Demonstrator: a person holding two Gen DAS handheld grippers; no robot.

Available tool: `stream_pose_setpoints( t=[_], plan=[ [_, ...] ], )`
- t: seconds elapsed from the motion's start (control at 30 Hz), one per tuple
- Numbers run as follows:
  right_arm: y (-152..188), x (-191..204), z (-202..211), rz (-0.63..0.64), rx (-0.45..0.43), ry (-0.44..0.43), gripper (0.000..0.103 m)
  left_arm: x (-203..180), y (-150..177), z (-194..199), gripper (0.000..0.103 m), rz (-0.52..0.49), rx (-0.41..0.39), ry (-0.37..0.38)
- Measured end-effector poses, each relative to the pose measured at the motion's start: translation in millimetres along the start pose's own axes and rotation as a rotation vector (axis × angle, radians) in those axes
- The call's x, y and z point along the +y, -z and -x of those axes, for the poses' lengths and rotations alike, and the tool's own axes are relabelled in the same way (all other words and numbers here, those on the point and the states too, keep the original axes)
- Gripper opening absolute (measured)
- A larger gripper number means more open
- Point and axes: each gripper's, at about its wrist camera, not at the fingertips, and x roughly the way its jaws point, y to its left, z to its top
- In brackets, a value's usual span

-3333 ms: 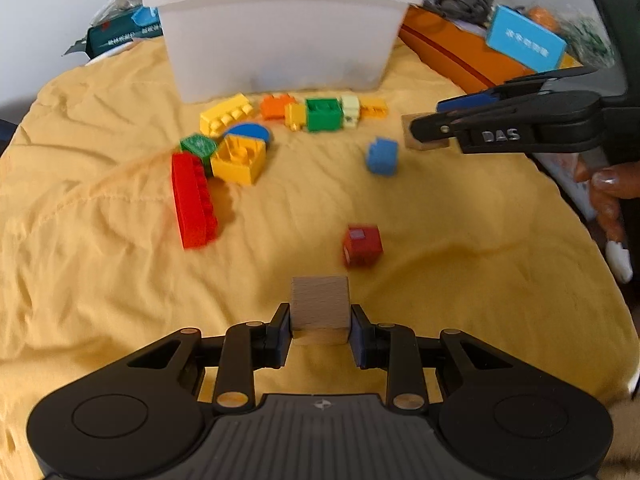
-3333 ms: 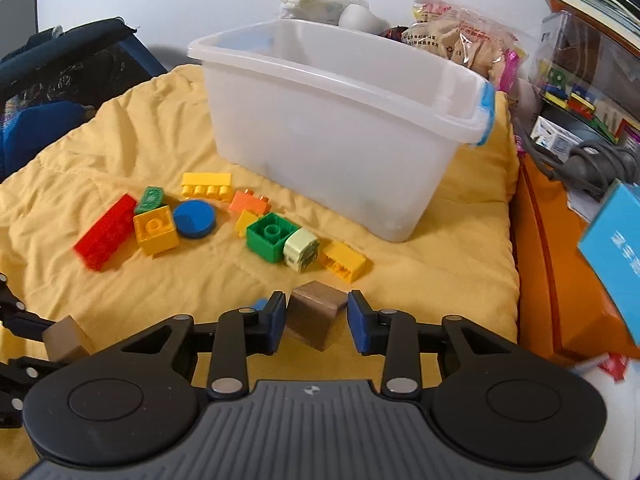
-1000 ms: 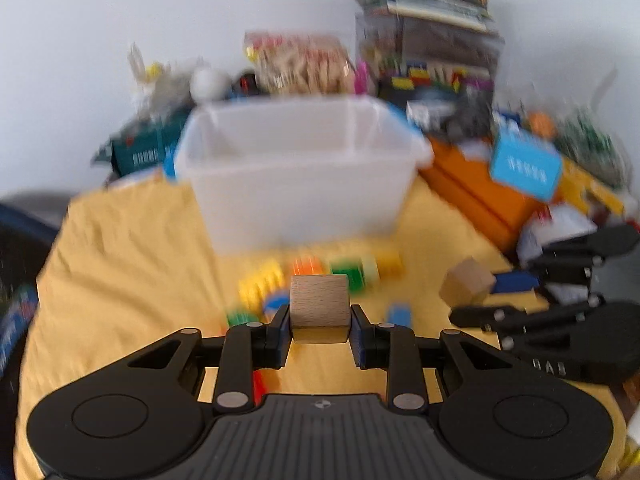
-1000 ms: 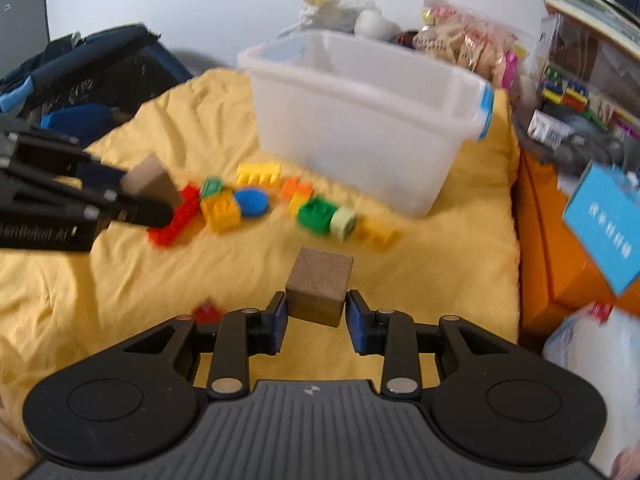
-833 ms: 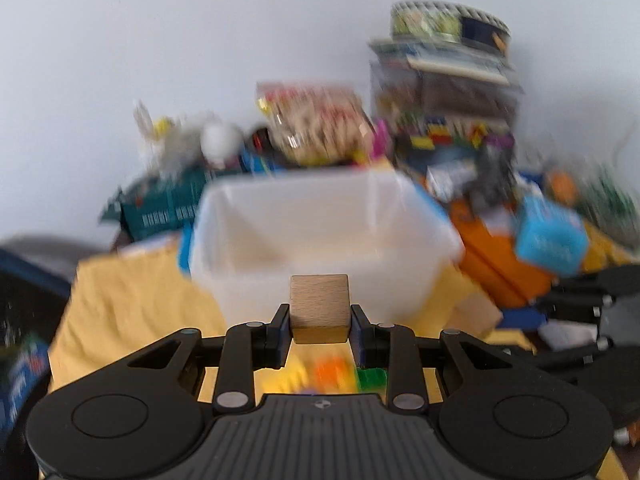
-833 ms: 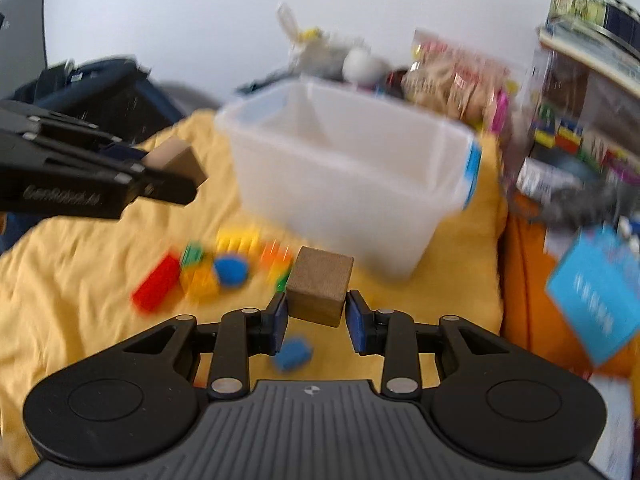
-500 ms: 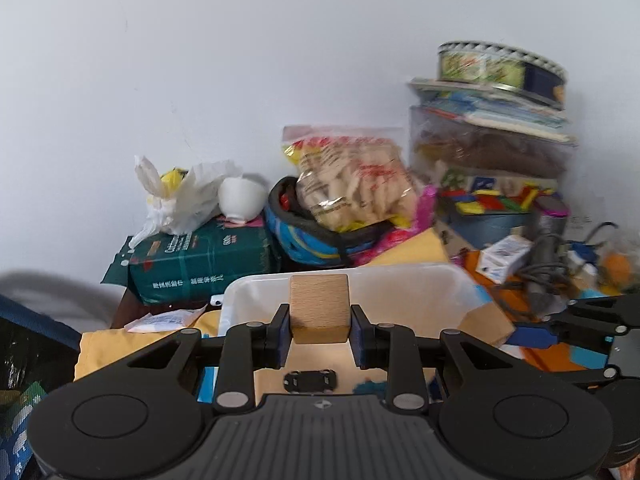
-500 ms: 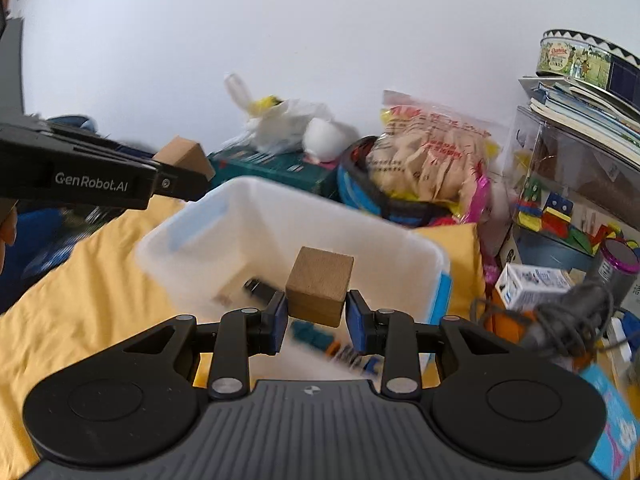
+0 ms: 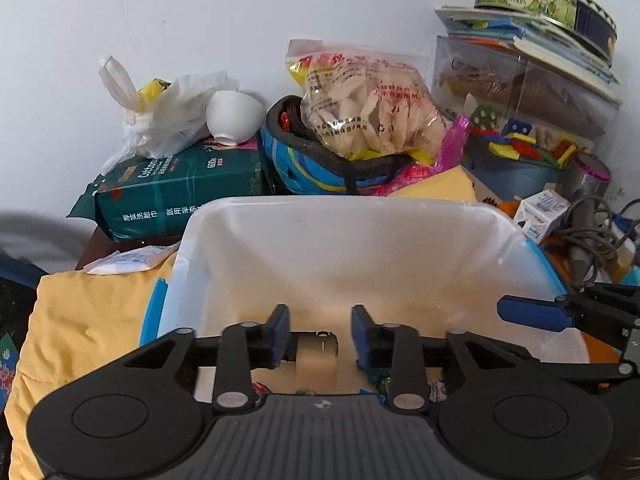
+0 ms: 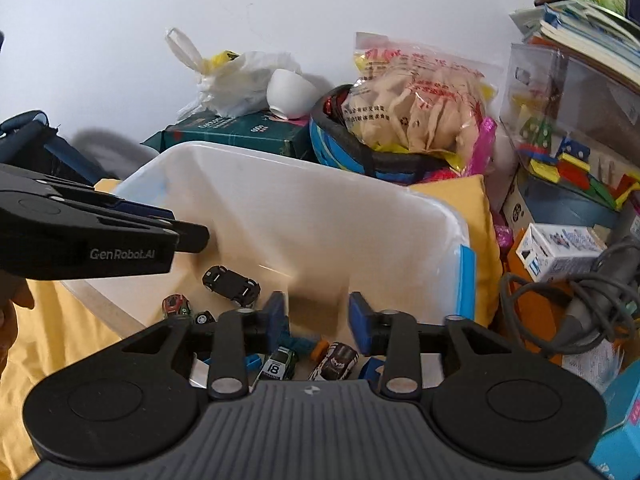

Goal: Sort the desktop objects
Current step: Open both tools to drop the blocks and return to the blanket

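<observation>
Both grippers hang over the white plastic bin [image 9: 344, 220], which also shows in the right wrist view [image 10: 320, 184]. My left gripper [image 9: 319, 334] is open; the light wooden cube [image 9: 317, 356] is below its jaws, falling into the bin. My right gripper [image 10: 316, 322] is open; a blurred brown shape [image 10: 316, 314], the dark wooden cube, drops between its fingers. Toy cars [image 10: 231, 281] and small blocks lie on the bin floor. The left gripper also shows from the side in the right wrist view [image 10: 188, 232], and the right gripper's blue finger [image 9: 532, 314] in the left wrist view.
Behind the bin stand a green tissue pack [image 9: 176, 196], a white bag and bowl [image 9: 232, 116], a snack bag [image 9: 372, 100] and a clear box with books and a tin [image 9: 532, 76]. Yellow cloth [image 9: 88, 320] covers the table. Cables [image 10: 572, 304] lie at the right.
Both grippers rose from the cloth to above the bin, then opened. Both wooden cubes left the jaws and are dropping into the bin.
</observation>
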Motion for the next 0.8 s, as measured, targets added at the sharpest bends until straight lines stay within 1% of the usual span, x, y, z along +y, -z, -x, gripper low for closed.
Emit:
stream_pose_setpoints(
  t=[0.03,0.13,0.2,0.27,0.33,0.4,0.5,0.57,0.6,0.63,0.67,0.73,0.8],
  plan=[
    [-0.4,0.9,3.4,0.004,-0.004,-0.003,0.047,-0.3,-0.2,4.4,0.046,-0.003,-0.010,-0.008],
    [-3.0,2.6,14.8,0.007,-0.031,-0.007,0.047,-2.5,-0.8,27.9,0.047,-0.017,-0.070,-0.018],
    [-4.0,3.9,24.6,0.004,-0.053,-0.016,0.047,-4.5,0.7,46.0,0.051,-0.024,-0.108,-0.018],
    [-0.2,5.4,39.3,0.005,-0.074,-0.028,0.047,-7.8,8.0,68.2,0.062,-0.034,-0.155,-0.018],
    [7.5,6.9,54.0,0.011,-0.087,-0.034,0.050,-12.4,19.6,87.0,0.066,-0.055,-0.185,-0.018],
    [17.6,8.7,65.3,0.020,-0.087,-0.044,0.051,-17.7,31.9,99.2,0.066,-0.075,-0.184,-0.016],
    [39.4,11.7,79.4,0.026,-0.061,-0.043,0.053,-23.8,60.8,111.6,0.069,-0.093,-0.145,-0.007],
    [55.1,10.4,85.5,-0.015,-0.019,-0.064,0.054,-25.7,88.7,116.0,0.070,-0.094,-0.111,-0.003],
    [63.9,9.1,88.5,-0.048,0.004,-0.088,0.054,-25.8,102.7,116.6,0.070,-0.084,-0.083,0.008],
    [73.7,9.7,91.9,-0.064,0.029,-0.102,0.054,-26.0,116.5,116.5,0.070,-0.078,-0.049,0.035],
    [84.6,12.6,94.8,-0.059,0.051,-0.100,0.054,-27.7,132.7,115.5,0.070,-0.075,-0.007,0.057],
    [104.2,18.4,97.9,-0.033,0.092,-0.090,0.054,-32.1,157.1,113.1,0.070,-0.080,0.056,0.062],
    [123.1,21.4,97.4,-0.036,0.149,-0.096,0.054,-35.9,178.5,109.1,0.070,-0.068,0.121,0.077]
  ],
)
